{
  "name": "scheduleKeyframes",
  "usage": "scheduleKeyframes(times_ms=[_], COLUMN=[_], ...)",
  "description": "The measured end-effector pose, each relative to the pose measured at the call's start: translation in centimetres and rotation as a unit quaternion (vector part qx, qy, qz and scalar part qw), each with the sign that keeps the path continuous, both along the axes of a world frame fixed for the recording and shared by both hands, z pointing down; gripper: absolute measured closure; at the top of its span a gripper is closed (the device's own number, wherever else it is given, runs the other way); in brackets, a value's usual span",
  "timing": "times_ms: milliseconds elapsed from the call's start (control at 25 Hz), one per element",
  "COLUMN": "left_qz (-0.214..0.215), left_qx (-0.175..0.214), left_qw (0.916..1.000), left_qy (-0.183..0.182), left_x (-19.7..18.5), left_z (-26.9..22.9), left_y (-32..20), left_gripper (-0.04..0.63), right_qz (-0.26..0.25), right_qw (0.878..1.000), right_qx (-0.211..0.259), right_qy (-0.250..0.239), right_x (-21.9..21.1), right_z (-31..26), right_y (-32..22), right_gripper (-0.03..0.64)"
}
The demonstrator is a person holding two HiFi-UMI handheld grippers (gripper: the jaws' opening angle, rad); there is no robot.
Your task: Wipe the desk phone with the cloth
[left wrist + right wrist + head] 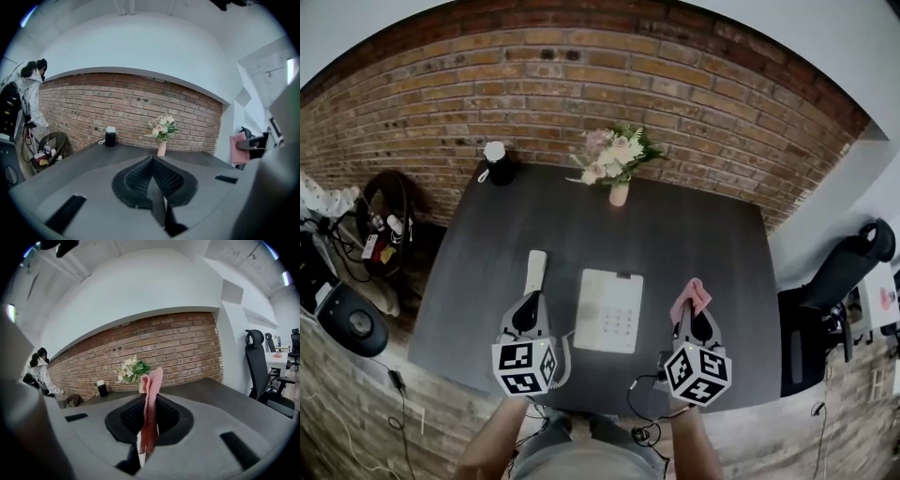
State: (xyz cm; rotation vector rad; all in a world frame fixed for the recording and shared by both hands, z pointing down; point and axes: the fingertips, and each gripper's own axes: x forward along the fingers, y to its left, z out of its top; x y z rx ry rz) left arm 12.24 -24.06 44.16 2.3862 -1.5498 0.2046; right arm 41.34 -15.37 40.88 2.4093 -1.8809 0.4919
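The white desk phone base (609, 310) lies flat on the dark table (694, 234), with its white handset (535, 270) lying apart on the table just to its left. My left gripper (529, 300) (151, 160) hovers over the handset's near end, jaws shut with nothing between them. My right gripper (695, 311) (149, 404) is held to the right of the phone, shut on a pink cloth (690, 297) (152, 380) that sticks up out of the jaws. The left gripper view catches the cloth (237, 148) at its right edge.
A vase of flowers (617, 161) and a black cup with a white lid (497, 162) stand at the table's far edge, against the brick wall. A black office chair (853, 258) stands to the right. Cables (645, 386) hang at the near edge. Clutter (382, 225) sits to the left.
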Motion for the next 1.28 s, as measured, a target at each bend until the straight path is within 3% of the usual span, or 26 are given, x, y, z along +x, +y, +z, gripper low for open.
scheduleKeyframes(times_ms=[200, 320, 520, 760, 880, 1040, 1280], left_qz=[-0.012, -0.018, -0.039, -0.059, -0.068, -0.089, -0.104], left_qx=[-0.005, -0.009, -0.018, -0.039, -0.056, -0.074, -0.082], left_qw=[0.9999, 0.9998, 0.9991, 0.9972, 0.9957, 0.9930, 0.9910], left_qy=[0.000, -0.003, -0.009, -0.023, -0.029, -0.026, -0.019], left_x=[-1.2, -2.2, -4.3, -6.7, -8.0, -9.5, -10.6], left_z=[0.7, 1.1, 2.6, 5.7, 7.6, 9.3, 10.3], left_y=[0.2, 0.0, -0.2, 0.3, 0.9, 1.3, 1.1], left_gripper=[0.592, 0.592, 0.592, 0.592, 0.592, 0.592, 0.592], right_qz=[-0.036, -0.088, -0.175, -0.274, -0.333, -0.410, -0.457], right_qw=[0.999, 0.995, 0.980, 0.950, 0.923, 0.866, 0.790], right_qx=[-0.019, -0.046, -0.092, -0.146, -0.177, -0.219, -0.255], right_qy=[0.000, 0.012, 0.022, 0.032, 0.084, 0.185, 0.320], right_x=[-1.9, -3.8, -6.8, -9.5, -11.0, -12.9, -14.2], right_z=[1.0, 2.1, 5.0, 8.5, 10.3, 12.5, 13.8], right_y=[-1.1, -2.2, -4.1, -7.3, -8.9, -10.9, -13.6], right_gripper=[0.597, 0.597, 0.597, 0.597, 0.597, 0.595, 0.595])
